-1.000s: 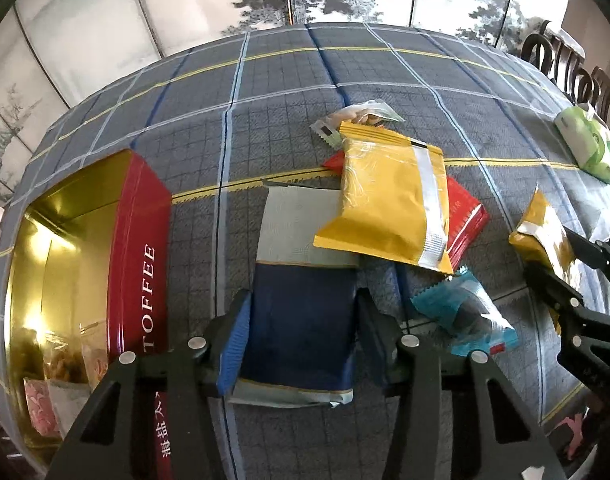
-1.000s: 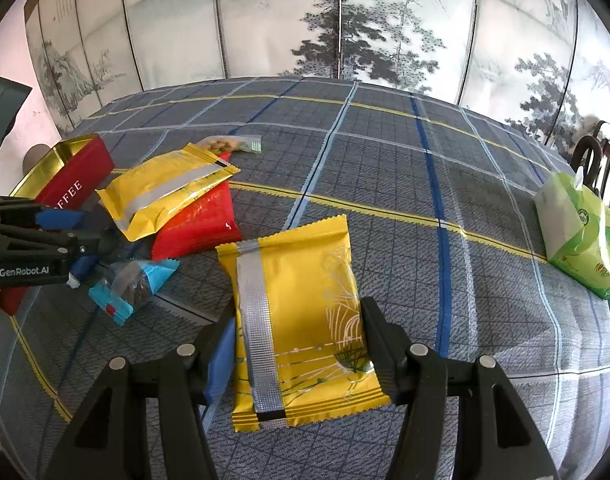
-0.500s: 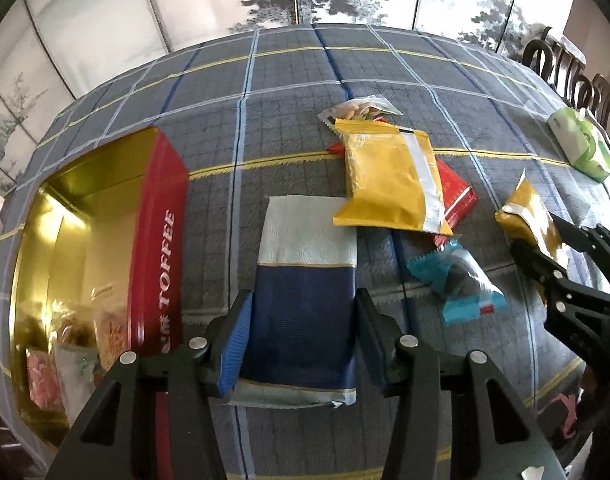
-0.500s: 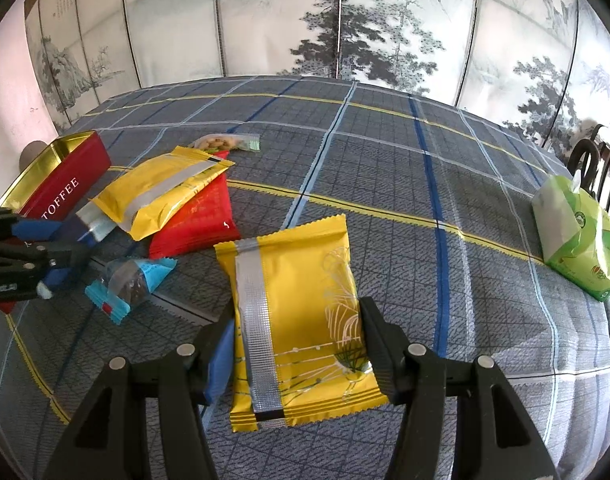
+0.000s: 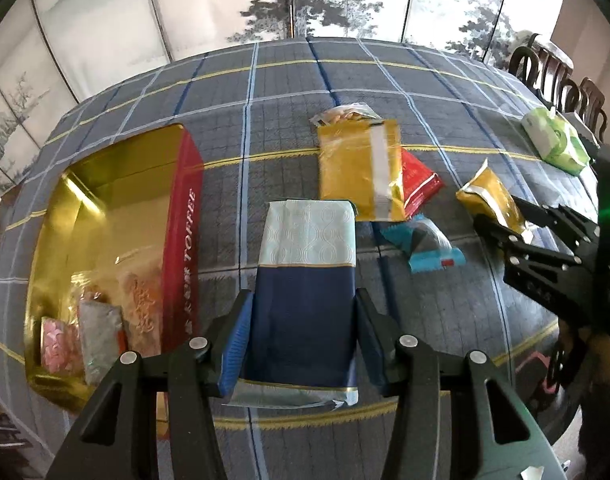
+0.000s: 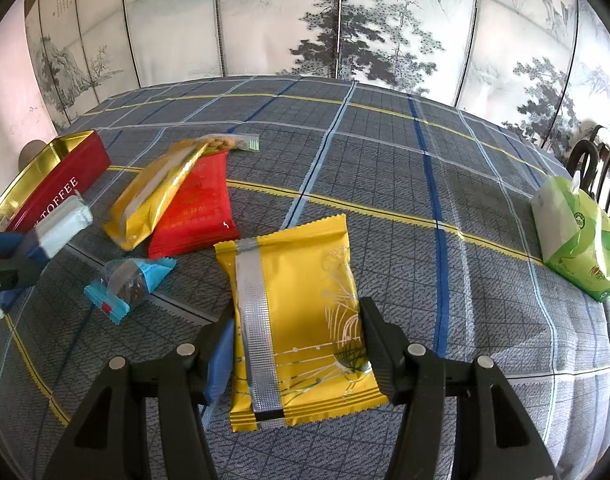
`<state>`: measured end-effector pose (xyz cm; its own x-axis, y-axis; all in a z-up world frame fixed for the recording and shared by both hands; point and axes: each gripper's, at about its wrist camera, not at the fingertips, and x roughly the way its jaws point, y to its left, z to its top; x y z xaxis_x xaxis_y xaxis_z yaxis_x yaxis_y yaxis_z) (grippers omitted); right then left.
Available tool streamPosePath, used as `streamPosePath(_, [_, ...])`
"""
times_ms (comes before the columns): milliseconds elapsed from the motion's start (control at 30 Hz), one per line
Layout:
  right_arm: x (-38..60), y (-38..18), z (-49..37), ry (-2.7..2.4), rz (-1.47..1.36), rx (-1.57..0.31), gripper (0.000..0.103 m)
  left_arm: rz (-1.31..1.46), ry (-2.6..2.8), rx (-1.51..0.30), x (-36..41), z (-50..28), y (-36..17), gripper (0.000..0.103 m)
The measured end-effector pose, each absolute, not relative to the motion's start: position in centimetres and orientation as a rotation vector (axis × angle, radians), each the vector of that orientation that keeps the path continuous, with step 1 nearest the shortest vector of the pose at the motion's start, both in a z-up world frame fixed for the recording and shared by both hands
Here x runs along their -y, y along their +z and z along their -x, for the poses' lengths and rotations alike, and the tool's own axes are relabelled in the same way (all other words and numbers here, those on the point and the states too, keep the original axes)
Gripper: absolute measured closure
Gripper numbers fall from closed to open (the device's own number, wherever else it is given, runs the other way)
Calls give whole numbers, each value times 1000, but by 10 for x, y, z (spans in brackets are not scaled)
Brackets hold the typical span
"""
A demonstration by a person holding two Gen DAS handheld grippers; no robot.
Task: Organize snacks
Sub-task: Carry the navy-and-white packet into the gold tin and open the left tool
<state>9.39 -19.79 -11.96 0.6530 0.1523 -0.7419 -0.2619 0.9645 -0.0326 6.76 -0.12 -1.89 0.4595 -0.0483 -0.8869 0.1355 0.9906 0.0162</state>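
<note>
My left gripper (image 5: 303, 312) is shut on a navy and pale-blue snack pack (image 5: 307, 280), held above the cloth just right of the open red TOFFEE tin (image 5: 185, 216), which holds several snacks (image 5: 101, 328). My right gripper (image 6: 297, 328) is shut on a yellow snack pack (image 6: 301, 300), held over the table; it also shows in the left wrist view (image 5: 491, 200). On the cloth lie a long yellow pack (image 5: 359, 172), a red pack (image 5: 419, 184), a blue candy (image 5: 431, 246) and a clear nut packet (image 5: 345, 114).
A green tissue pack (image 6: 577, 236) sits at the table's right edge, with dark chairs (image 5: 561, 80) behind it. A painted folding screen (image 6: 345, 20) stands behind the plaid-covered table (image 6: 385, 152).
My left gripper has lifted and drawn back with the navy pack, away from the pile and nearer the tin. The right gripper still holds its yellow pack, barely moved.
</note>
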Motion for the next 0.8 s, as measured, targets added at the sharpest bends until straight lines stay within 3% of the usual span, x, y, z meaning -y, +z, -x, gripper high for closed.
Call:
streamPosePath(467, [197,-120,-94,235,143,-827,45,-67,-108,-1009,-18,-47,23,57])
streamPosePath(800, [197,-120,-94,234,144,-826,45,-43,31,-997,-79,-45,34,57])
